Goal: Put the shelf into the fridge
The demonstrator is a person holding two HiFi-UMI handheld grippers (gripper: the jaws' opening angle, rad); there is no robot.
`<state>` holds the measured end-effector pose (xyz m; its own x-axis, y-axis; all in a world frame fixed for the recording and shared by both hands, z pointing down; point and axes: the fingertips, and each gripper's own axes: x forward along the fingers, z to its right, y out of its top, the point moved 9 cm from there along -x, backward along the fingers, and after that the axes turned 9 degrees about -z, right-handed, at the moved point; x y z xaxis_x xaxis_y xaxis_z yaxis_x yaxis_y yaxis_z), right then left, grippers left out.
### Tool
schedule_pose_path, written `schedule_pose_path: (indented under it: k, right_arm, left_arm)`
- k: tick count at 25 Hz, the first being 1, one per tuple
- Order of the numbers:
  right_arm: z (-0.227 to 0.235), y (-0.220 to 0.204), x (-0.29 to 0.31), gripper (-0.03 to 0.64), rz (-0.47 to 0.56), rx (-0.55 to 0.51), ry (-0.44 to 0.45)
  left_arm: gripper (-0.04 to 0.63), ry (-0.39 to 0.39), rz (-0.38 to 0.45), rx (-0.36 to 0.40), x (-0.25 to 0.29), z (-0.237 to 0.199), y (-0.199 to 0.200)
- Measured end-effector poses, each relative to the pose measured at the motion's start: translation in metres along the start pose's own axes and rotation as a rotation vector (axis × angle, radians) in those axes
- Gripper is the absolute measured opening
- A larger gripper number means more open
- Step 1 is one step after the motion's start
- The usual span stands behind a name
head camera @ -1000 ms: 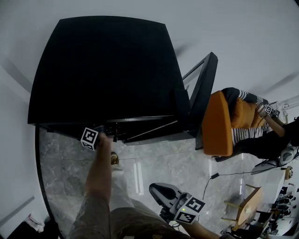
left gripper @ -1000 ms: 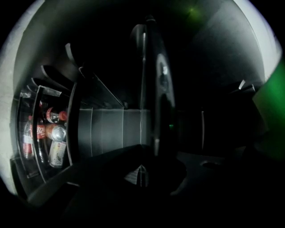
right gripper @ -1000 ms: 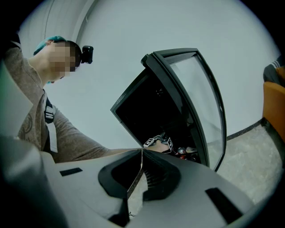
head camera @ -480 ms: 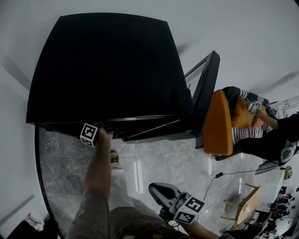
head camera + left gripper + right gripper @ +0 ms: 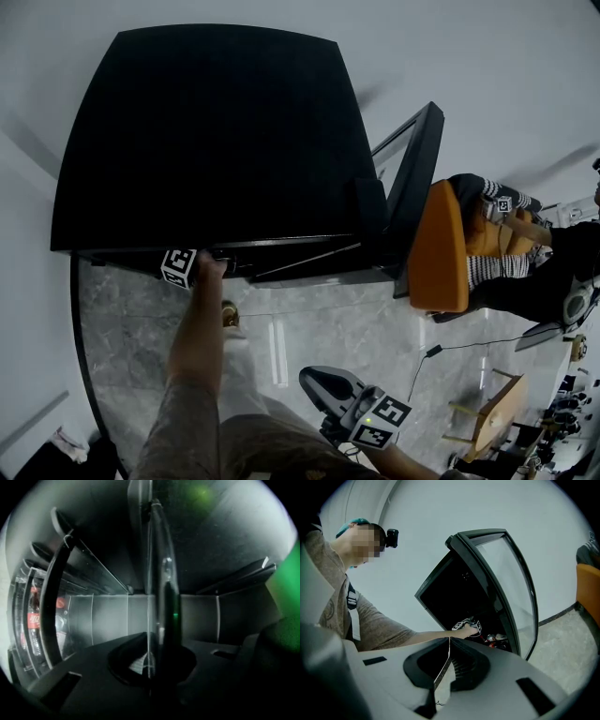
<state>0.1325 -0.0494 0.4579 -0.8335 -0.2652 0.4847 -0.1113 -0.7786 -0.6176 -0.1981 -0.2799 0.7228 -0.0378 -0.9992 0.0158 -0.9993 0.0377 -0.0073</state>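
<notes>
The black fridge (image 5: 216,141) stands with its glass door (image 5: 412,178) swung open to the right. In the head view my left gripper reaches into the fridge opening, so only its marker cube (image 5: 180,266) and the forearm show. In the left gripper view the left gripper (image 5: 157,644) is shut on the edge of a clear glass shelf (image 5: 161,573), which runs edge-on away from the jaws into the fridge interior. My right gripper (image 5: 323,384) hangs low by my side, shut with nothing in it (image 5: 446,641). From the right gripper view the fridge (image 5: 454,588) and the left marker cube (image 5: 468,625) are visible.
Red-labelled bottles (image 5: 35,616) stand in racks at the left of the left gripper view. Shelf rails (image 5: 93,564) line the fridge walls. An orange chair (image 5: 436,248) with a seated person (image 5: 525,262) is right of the door. A cable (image 5: 450,352) lies on the marble floor.
The left gripper's cube has edged slightly further toward the fridge opening. The right gripper has stayed where it was.
</notes>
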Motion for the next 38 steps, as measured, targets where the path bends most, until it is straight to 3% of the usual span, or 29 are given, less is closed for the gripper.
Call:
schedule_pose_path:
  k: [3, 6, 9, 20, 23, 24, 26, 27, 38]
  right_arm:
    - [0.000, 0.001, 0.000, 0.021, 0.000, -0.001, 0.005]
    - [0.000, 0.001, 0.001, 0.021, -0.002, -0.006, 0.013]
    - [0.000, 0.001, 0.001, 0.021, -0.003, -0.011, 0.022]
    - [-0.012, 0.006, 0.003, 0.021, 0.010, -0.060, 0.077]
    - [-0.018, 0.006, 0.003, 0.021, 0.010, -0.072, 0.096]
    - [-0.019, 0.006, 0.004, 0.021, 0.008, -0.075, 0.101]
    - [-0.020, 0.007, 0.004, 0.021, 0.006, -0.082, 0.114]
    - [-0.021, 0.008, 0.003, 0.021, 0.007, -0.086, 0.119]
    - [-0.027, 0.009, -0.011, 0.021, 0.031, -0.119, 0.141]
  left_arm:
    - [0.045, 0.004, -0.002, -0.015, -0.001, -0.001, 0.000]
    - [0.193, -0.012, -0.018, -0.046, -0.004, -0.006, 0.000]
    - [0.230, -0.009, -0.048, -0.047, -0.009, -0.004, -0.003]
    - [0.236, 0.047, -0.068, -0.085, -0.078, -0.010, -0.015]
    - [0.233, 0.057, -0.088, -0.088, -0.098, -0.004, -0.020]
    - [0.200, 0.069, -0.092, -0.087, -0.104, -0.002, -0.022]
    - [0.028, 0.098, -0.111, -0.070, -0.112, 0.002, -0.026]
    - [0.006, 0.104, -0.132, -0.053, -0.115, 0.005, -0.027]
    - [0.003, 0.078, -0.279, 0.009, -0.150, 0.070, -0.026]
